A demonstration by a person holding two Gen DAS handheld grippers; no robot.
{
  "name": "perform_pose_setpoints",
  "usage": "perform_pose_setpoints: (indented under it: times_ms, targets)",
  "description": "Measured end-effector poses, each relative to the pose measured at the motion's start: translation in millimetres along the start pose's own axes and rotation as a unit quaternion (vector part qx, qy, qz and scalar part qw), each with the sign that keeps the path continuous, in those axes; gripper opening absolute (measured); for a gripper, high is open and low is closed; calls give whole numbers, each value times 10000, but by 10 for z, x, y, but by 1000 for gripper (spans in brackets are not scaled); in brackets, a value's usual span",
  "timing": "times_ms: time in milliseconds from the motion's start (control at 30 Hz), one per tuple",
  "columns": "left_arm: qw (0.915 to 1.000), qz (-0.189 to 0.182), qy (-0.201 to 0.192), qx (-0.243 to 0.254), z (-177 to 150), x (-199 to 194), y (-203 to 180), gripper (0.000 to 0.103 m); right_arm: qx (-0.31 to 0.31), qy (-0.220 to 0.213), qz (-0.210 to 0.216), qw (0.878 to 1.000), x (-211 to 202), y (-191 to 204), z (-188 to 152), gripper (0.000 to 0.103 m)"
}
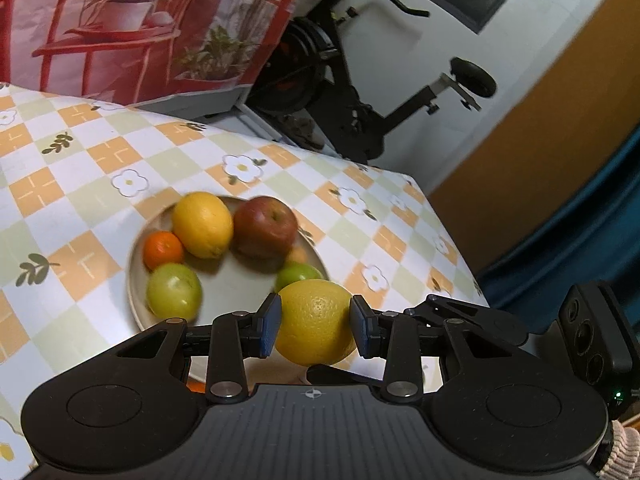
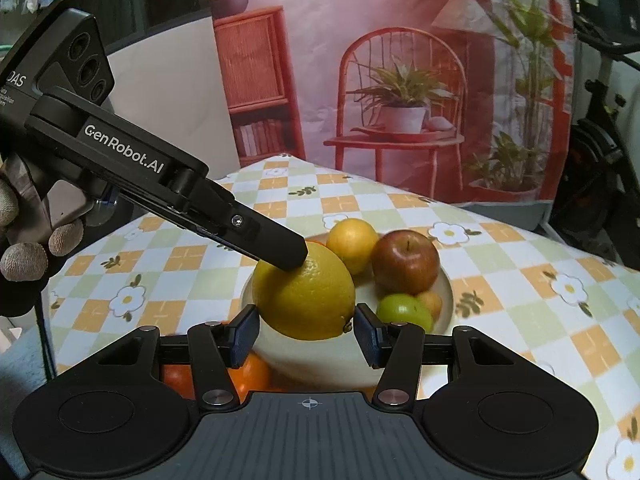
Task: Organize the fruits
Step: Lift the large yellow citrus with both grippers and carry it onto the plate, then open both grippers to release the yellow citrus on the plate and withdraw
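Presently, in the left wrist view, a large yellow orange [image 1: 314, 322] is clamped between the blue pads of the left gripper [image 1: 314, 326], above the near rim of the plate [image 1: 134, 280]. On the plate a lemon [image 1: 203, 225] sits at 11 o'clock, an apple [image 1: 265, 227] at 1 o'clock, a mandarin [image 1: 163, 250] at 9 o'clock, one green fruit [image 1: 174, 291] at 7 o'clock and another green fruit [image 1: 298, 274] at 4 o'clock, partly hidden by the orange. In the right wrist view, the same orange [image 2: 306, 296] is seen gripped by a left finger [image 2: 280, 250] coming in from 10 o'clock, while the right gripper [image 2: 306, 332] is held wide, its pads flanking the orange; contact cannot be told. Another orange fruit [image 2: 250, 376] shows low at 7 o'clock, off the plate [image 2: 446, 280]. The step in hand is judged to be carrying the orange to the plate; a lowering onto the bare middle and a release appear called for next.
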State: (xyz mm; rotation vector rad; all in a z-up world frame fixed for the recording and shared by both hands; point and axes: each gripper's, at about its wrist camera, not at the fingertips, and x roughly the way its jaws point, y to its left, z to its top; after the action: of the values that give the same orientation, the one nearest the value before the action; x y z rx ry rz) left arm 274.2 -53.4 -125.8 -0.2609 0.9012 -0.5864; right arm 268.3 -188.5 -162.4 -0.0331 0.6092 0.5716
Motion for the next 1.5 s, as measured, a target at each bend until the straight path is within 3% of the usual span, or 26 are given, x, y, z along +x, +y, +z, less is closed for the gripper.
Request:
perform_pose_setpoints:
  times_ms: [567,833,1233,1500]
  targets:
    - [9983,253,247,-472,243,415,486,39,-259,658,103,9974,792,-222,173,48]
    - [9977,261,318,-532,287,525,555,36,-532,885,12,9947,934,-243,224,48]
    - [9977,401,166,-523,272,455,526,36,-565,880,-277,9941,962,-224,260,48]
    - [9971,690,-236,-215,217,159,378,36,-390,434,-348,9977,654,-179,262,49]
